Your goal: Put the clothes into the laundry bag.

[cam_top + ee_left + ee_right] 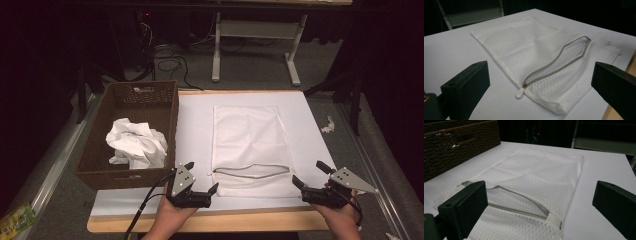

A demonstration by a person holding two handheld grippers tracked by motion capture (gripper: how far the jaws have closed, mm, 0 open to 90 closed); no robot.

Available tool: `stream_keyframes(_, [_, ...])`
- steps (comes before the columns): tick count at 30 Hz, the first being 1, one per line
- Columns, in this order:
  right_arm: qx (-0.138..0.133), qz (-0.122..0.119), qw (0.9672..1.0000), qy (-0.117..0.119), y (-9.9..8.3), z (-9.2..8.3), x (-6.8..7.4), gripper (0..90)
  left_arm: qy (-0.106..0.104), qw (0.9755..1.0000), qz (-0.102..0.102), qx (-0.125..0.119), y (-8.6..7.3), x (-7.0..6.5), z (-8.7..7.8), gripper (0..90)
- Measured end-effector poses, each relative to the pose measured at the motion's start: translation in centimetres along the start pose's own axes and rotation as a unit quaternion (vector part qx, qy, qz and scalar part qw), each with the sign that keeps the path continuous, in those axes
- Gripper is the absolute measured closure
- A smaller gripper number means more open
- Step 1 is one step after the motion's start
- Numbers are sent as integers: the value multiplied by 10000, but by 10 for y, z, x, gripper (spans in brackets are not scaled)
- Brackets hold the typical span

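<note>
On the white tabletop (195, 130), both grippers (203, 179) (305, 174) hold fingers wide at the mesh bag's (248, 140) unzipped near edge.

Setting: lab or recording workspace. Evidence: dark curtained surround, loose cables (172, 62) on grey carpet, white-legged bench (255, 37) behind, white-topped table (195, 125) with wood edge.
</note>
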State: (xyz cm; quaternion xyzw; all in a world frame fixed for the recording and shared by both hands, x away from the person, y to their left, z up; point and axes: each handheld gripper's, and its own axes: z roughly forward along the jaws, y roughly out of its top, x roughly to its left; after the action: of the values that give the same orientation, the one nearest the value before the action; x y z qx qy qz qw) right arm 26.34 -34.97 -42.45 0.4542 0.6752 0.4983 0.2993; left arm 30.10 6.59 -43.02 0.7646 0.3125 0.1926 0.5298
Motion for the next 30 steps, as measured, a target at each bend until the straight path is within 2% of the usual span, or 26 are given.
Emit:
stream_keyframes(4, [-37,13,10000,-59,0,-3,-2,5,-11,10000,-34,-26,2,0,1,34])
stream_keyframes(7, [-72,32,9999,-100,0,-5,-3,5,-13,10000,-19,54,1,1,3,49])
stream_keyframes(14, [-81,-32,9999,-71,0,-4,-3,4,9,10000,-62,18,1,1,2,55])
stream_keyframes(18, [-65,23,9999,-130,-2,-4,-6,5,-20,9999,-56,102,-1,1,5,59])
stream_keyframes(20, [-51,37,9999,-133,-2,-4,-6,4,-135,9996,-39,229,-3,-1,9,71])
stream_keyframes(23, [-19,64,9999,-158,-4,-3,-8,5,-305,9977,37,610,-10,-7,21,162])
stream_keyframes(26, [-8,54,9999,-153,-5,-4,-8,5,-354,9944,32,992,-17,-12,34,238])
stream_keyframes(29, [19,61,9998,-169,-6,-5,-9,6,-630,9888,38,1350,-25,-17,48,338])
stream_keyframes(30, [30,74,9998,-157,-6,-6,-9,7,-636,9867,114,1490,-27,-19,53,357])
